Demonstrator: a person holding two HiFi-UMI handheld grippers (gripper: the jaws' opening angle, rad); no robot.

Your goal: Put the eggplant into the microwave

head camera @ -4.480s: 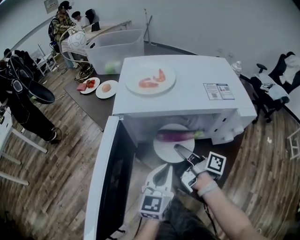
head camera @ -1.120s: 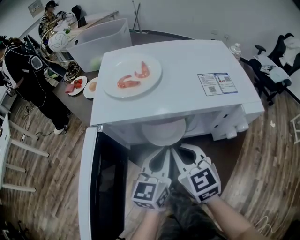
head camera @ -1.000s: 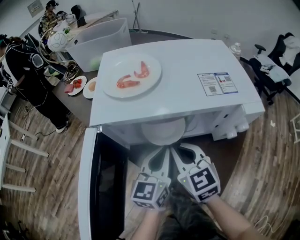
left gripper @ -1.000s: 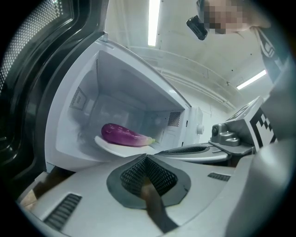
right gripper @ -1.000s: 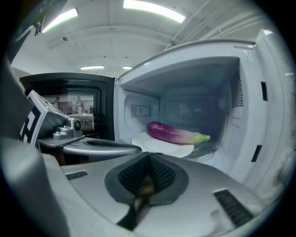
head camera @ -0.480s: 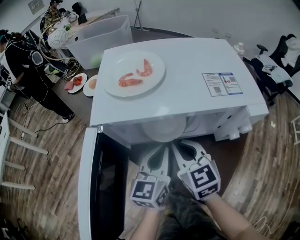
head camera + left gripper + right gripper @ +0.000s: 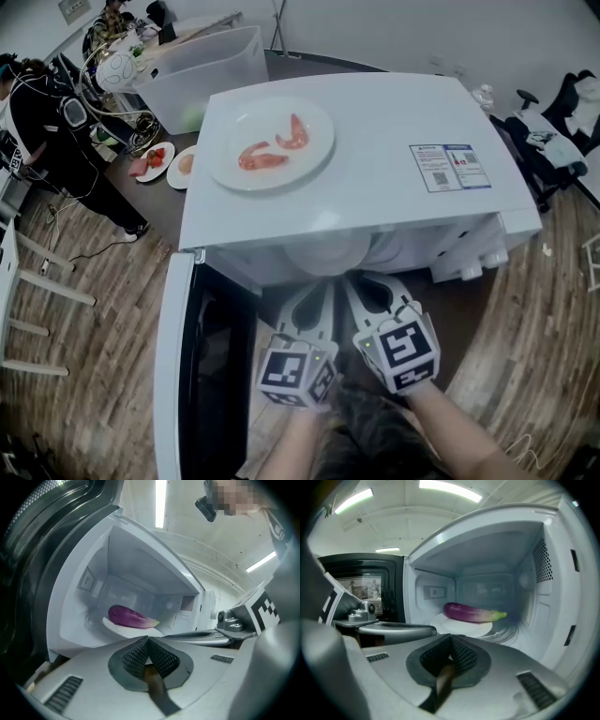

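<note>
Left gripper (image 7: 319,298) hovers just in front of the open microwave (image 7: 375,187), its jaws clenched together on nothing. Right gripper (image 7: 364,292), touching or just beside it, is also clamped closed and empty. Far inside the cavity, the purple eggplant (image 7: 471,612) lies on a white plate (image 7: 461,628), apart from both claws. The door (image 7: 202,366) stands open at the left. On the microwave's roof, a second plate (image 7: 309,159) holds 2 pink shrimp (image 7: 258,157).

Left gripper (image 7: 316,292) and right gripper (image 7: 364,284) side by side before open microwave (image 7: 394,122) (shrimp plate (image 7: 281,174) on top)
</note>
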